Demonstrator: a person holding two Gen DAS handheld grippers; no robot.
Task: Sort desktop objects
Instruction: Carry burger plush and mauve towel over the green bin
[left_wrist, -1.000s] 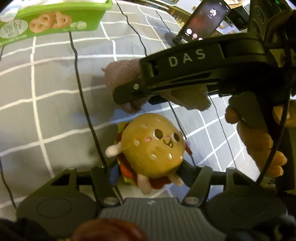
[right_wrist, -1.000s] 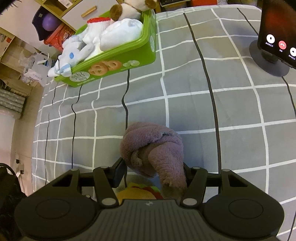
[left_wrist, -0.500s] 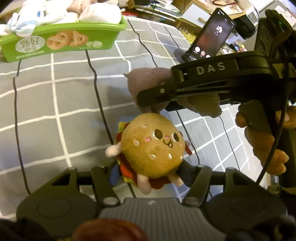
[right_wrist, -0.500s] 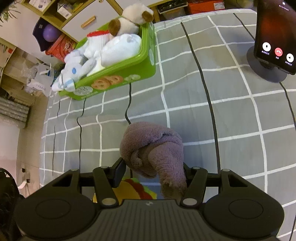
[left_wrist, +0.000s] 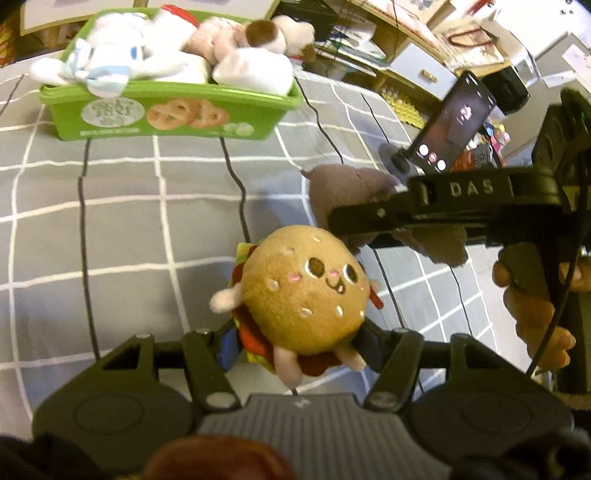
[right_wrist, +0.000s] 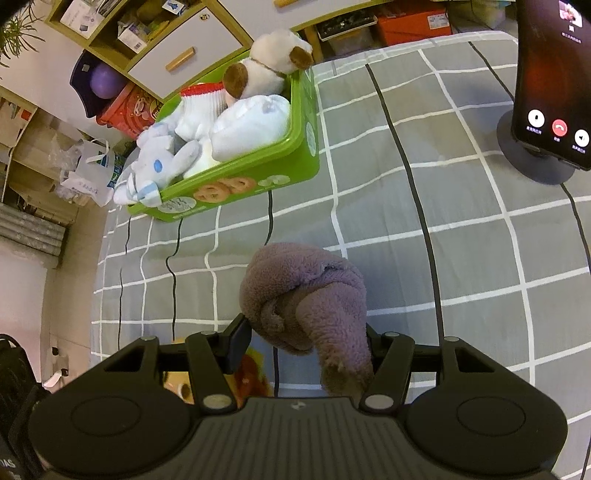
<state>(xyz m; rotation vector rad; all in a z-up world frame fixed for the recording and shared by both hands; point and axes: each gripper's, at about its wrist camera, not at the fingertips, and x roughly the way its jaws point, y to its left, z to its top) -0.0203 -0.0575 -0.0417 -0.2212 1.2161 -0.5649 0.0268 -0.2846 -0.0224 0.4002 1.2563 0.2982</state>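
Left tongs (left_wrist: 295, 343) gripped the burger plush (left_wrist: 303, 291) | right tongs (right_wrist: 306, 350) gripped the purple fleece bundle (right_wrist: 303, 295) | both aloft over the checked bed, green bin (right_wrist: 295, 162) ahead | advice: clear the rim, release one at a time.

Wooden shelving (right_wrist: 155, 40) (cluttered) beside white wall (right_wrist: 22, 295).

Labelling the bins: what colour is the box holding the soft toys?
Green box, clearest in the right wrist view.
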